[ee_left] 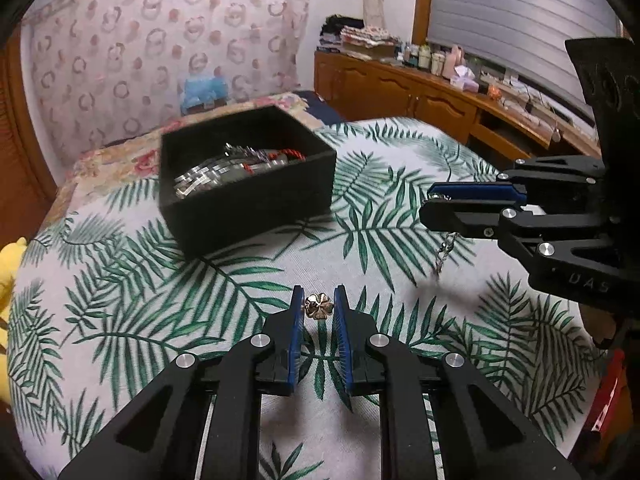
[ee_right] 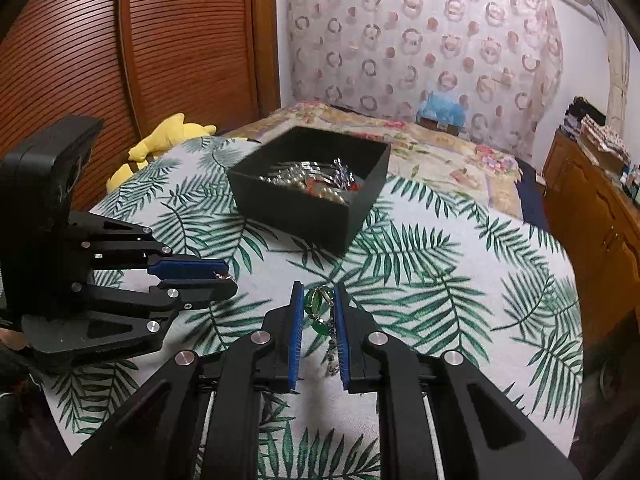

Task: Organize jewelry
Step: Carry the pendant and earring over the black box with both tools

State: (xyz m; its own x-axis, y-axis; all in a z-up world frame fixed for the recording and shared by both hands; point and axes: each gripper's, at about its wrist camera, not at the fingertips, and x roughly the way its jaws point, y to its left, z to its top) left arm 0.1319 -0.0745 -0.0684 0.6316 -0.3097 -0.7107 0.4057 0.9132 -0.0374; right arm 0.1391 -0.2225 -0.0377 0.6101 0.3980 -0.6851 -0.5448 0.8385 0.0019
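We log a gold flower brooch [ee_left: 319, 306] pinched in our left gripper [ee_left: 318, 308], a green-stone chain [ee_right: 320, 312] clamped in our right gripper [ee_right: 318, 312], clasp end blurred, black box [ee_left: 244, 184] beyond.

R gripper [ee_right: 317, 300] low over leaf-print cloth [ee_right: 440, 280], blue pads either side of a green-bead bracelet [ee_right: 320, 316]; chain end hangs down between the fingers. Pads look pressed to it.

L gripper [ee_right: 224, 276] comes in from left edge, held sideways, nipping a small metal piece [ee_right: 219, 276] at its tips; too small to ID.

Black box [ee_right: 312, 216] beyond both, on the cloth, w/ silver and red jewelry [ee_right: 316, 180] inside. Yellow plush toy [ee_right: 160, 140] far left by wood door [ee_right: 140, 40].
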